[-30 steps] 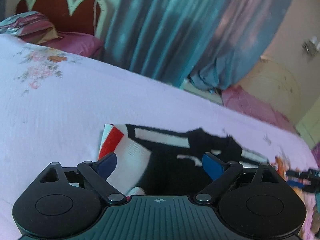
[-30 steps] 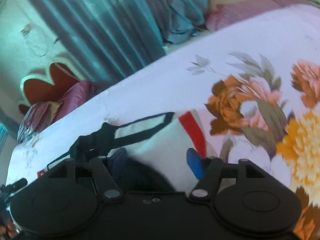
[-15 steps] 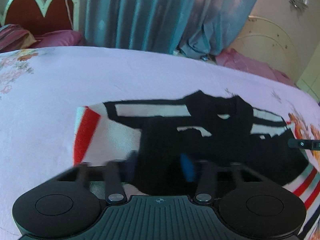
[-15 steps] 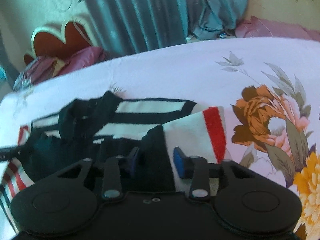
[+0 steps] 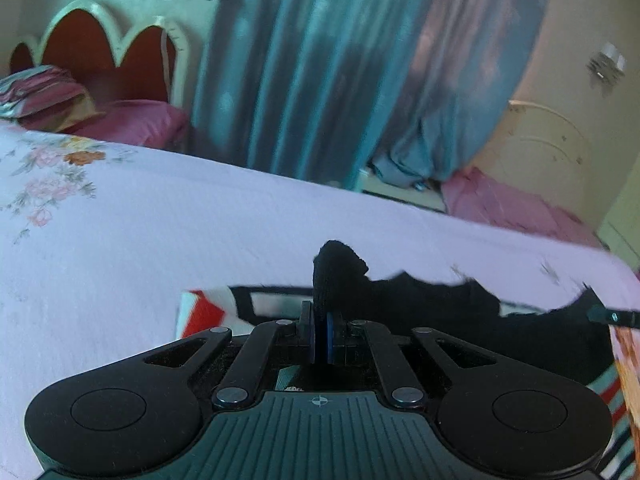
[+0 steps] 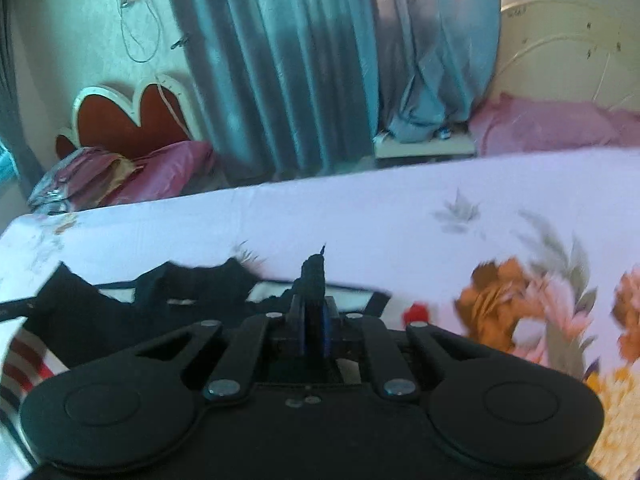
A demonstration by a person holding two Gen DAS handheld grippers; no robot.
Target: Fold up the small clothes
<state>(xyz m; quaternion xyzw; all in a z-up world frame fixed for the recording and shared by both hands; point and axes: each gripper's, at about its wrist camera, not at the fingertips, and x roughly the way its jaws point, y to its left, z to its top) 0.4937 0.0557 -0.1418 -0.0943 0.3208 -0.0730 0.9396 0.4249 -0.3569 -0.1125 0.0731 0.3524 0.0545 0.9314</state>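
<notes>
**Sweater pinched at both grippers**

Sweater [image 5: 440, 312], black with white and red bands, lies spread on the floral bedsheet [image 5: 120, 240], right ahead of both tools. Left gripper [image 5: 320, 320] has just clamped down, a tuft of black fabric poking up between its pads. Right gripper [image 6: 314, 316] has just closed too, black cloth squeezed tight and standing up from its jaws.

— What's your bed [image 5: 168, 240] wearing?
— A pale lilac floral sheet; your black, white and red striped garment [image 5: 440, 320] lies low-centre, pink pillows [image 5: 132, 124] upper left.
</notes>
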